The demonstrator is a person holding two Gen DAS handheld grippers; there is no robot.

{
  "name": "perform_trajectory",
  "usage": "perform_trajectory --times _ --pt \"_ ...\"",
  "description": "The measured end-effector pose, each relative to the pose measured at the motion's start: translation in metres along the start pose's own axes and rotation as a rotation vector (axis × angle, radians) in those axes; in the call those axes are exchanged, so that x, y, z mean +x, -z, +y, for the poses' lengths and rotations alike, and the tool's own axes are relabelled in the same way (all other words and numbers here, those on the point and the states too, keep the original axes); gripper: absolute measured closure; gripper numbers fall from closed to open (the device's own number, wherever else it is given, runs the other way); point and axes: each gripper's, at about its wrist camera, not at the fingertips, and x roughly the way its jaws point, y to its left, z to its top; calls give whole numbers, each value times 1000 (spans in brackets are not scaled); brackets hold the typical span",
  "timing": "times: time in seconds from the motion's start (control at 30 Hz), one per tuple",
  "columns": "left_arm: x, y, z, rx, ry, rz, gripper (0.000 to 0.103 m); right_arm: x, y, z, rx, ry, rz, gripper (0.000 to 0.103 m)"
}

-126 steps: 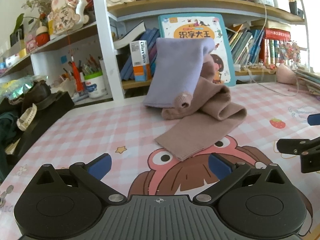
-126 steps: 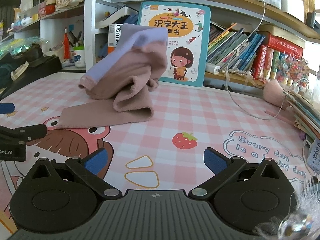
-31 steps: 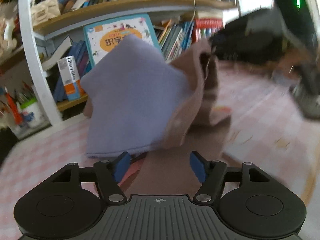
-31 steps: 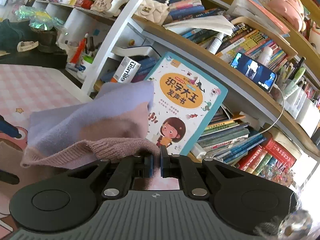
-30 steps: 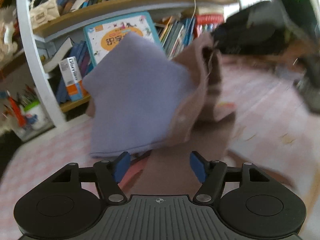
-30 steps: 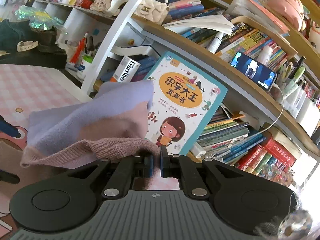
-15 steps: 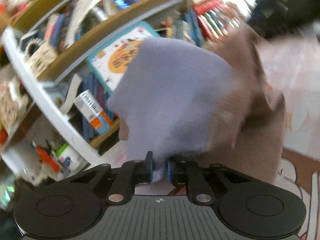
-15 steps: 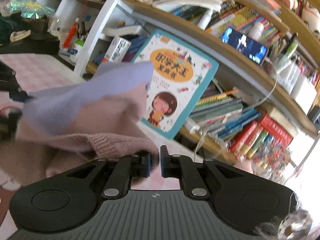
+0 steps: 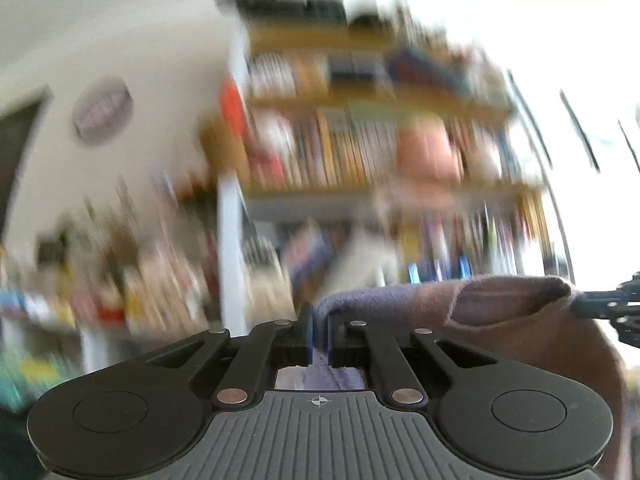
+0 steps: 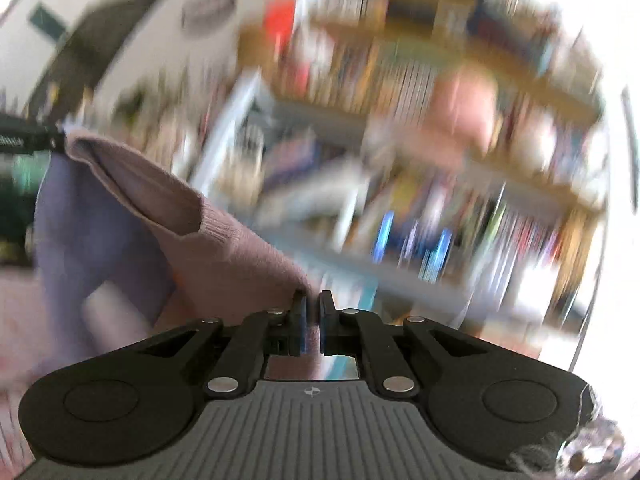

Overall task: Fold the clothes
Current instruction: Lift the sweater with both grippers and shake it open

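Before blurred bookshelves [image 9: 360, 152], a mauve-and-lilac knit garment [image 10: 224, 248] is held aloft, stretched between the left hand-held gripper [image 9: 319, 330] and right hand-held gripper [image 10: 312, 322], each clamped on an edge.

A second ago my left gripper [image 9: 319, 334] stands open around the crumpled garment [image 9: 500, 312]; now I see its fingers [image 9: 307, 334] have just been closing, and they pinch the lilac edge of the cloth. Both my grippers are lifted and tipped up, so the pink checked desk has dropped out of the left view and blurred bookshelves [image 9: 360, 152] fill both. The garment, heaped on the desk four seconds ago, now hangs stretched between my left gripper and my right gripper [image 10: 312, 326].
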Motion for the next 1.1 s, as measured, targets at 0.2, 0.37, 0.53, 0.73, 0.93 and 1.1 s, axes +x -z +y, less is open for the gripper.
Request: perform_trajectory --times 0.2,0.37,0.53,0.73,0.93,1.1 --pt "-35 -42 10 3 -25 -223 96 -53 -55 1 -57 66 -349 98" --pt "-12 -18 21 -19 -10 -92 96 -42 -53 -3 -49 20 -335 97" --pt "63 55 41 -19 49 311 96 39 -4 -12 40 -129 84 97" --pt "163 184 34 -36 151 800 94 163 130 2 146 -230 607 97" --pt "225 232 19 49 121 918 91 232 192 23 99 -214 748 98" --pt "246 251 20 41 81 958 86 277 216 30 58 -193 798 97"
